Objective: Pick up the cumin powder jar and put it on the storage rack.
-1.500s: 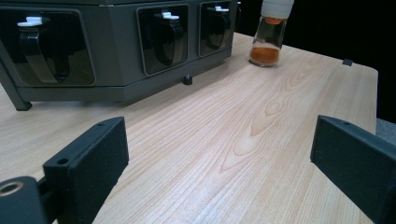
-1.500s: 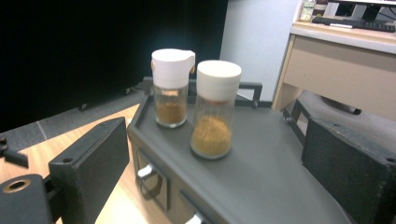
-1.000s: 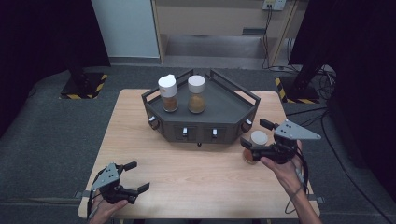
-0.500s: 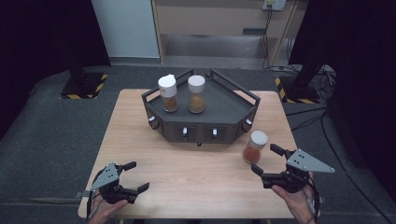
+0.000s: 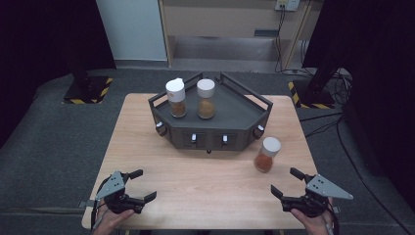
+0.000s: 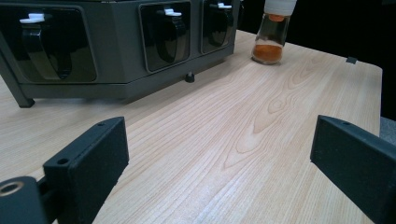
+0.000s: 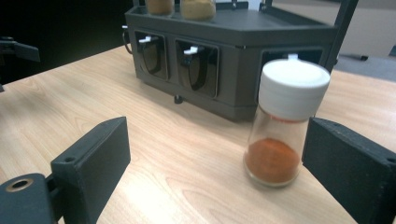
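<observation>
Right gripper (image 5: 288,182) low at the near right corner of the pale wooden table (image 5: 205,191), black jaws spread wide and holding nothing, pointed up the board at the clear glass spice jar with the white screw cap (image 5: 266,154). That jar stands upright on the wood, apart from the jaws, just in front of the right end of the dark grey angular rack (image 5: 235,117) and not touching it. Over on the near left, the left gripper (image 5: 143,185) is also splayed open and empty, well apart from everything. My read: two matching white-capped jars of tan powder (image 5: 191,98) stand side by side on the rack's top deck, so the job looks about two thirds there, with this last jar waiting to be lifted up beside them. From the right gripper view the jar (image 7: 284,125) is mostly empty glass, a mound of orange-red powder at the bottom, cap seated square. Smooth and top-heavy, I'd say; a grip on the body below the cap looks safest.
</observation>
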Tool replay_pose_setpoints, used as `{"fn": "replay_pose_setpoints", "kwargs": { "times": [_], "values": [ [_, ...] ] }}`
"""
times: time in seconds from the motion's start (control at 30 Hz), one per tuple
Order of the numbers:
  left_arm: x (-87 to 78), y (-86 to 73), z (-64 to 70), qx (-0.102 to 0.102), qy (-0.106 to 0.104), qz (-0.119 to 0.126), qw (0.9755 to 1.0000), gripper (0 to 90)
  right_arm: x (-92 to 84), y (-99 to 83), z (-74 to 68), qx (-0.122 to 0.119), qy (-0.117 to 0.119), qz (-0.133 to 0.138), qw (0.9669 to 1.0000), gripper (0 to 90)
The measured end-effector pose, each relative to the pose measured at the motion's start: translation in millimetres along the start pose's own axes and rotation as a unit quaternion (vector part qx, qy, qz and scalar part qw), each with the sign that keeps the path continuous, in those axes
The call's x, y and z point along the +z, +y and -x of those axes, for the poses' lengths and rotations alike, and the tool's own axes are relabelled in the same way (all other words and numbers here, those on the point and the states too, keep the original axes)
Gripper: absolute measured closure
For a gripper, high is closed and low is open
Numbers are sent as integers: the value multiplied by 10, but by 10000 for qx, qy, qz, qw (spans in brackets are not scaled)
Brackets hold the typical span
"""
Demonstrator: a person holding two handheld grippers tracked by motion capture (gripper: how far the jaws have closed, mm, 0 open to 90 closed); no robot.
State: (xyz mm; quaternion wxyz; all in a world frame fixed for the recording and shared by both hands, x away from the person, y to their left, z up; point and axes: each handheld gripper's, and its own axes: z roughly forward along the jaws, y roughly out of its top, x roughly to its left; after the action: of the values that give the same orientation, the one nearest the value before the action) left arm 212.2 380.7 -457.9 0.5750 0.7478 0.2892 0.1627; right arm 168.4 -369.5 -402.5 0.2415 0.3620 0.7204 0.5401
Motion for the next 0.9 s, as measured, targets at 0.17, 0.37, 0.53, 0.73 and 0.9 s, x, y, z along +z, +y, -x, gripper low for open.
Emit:
{"fn": "replay_pose_setpoints", "kwargs": {
  "times": [0.17, 0.37, 0.53, 0.73, 0.9],
  "values": [
    [3, 0, 2, 10, 0, -2, 10000, 30, 14, -90, 14, 52, -37, -31, 10000, 77],
    [-2, -2, 3, 13, 7, 13, 10000, 30, 26, -167, 48, 100, -13, -1, 9999, 79],
    [-10, -8, -1, 4, 11, 48, 10000, 30, 33, -178, 39, 12, -18, 4, 10000, 80],
    [0, -2, 2, 27, -18, 33, 10000, 30, 51, -207, 66, 56, 18, 1, 10000, 80],
    [7, -2, 0, 30, -27, 26, 10000, 30, 56, -211, 67, 55, 14, -23, 10000, 80]
  ]
}}
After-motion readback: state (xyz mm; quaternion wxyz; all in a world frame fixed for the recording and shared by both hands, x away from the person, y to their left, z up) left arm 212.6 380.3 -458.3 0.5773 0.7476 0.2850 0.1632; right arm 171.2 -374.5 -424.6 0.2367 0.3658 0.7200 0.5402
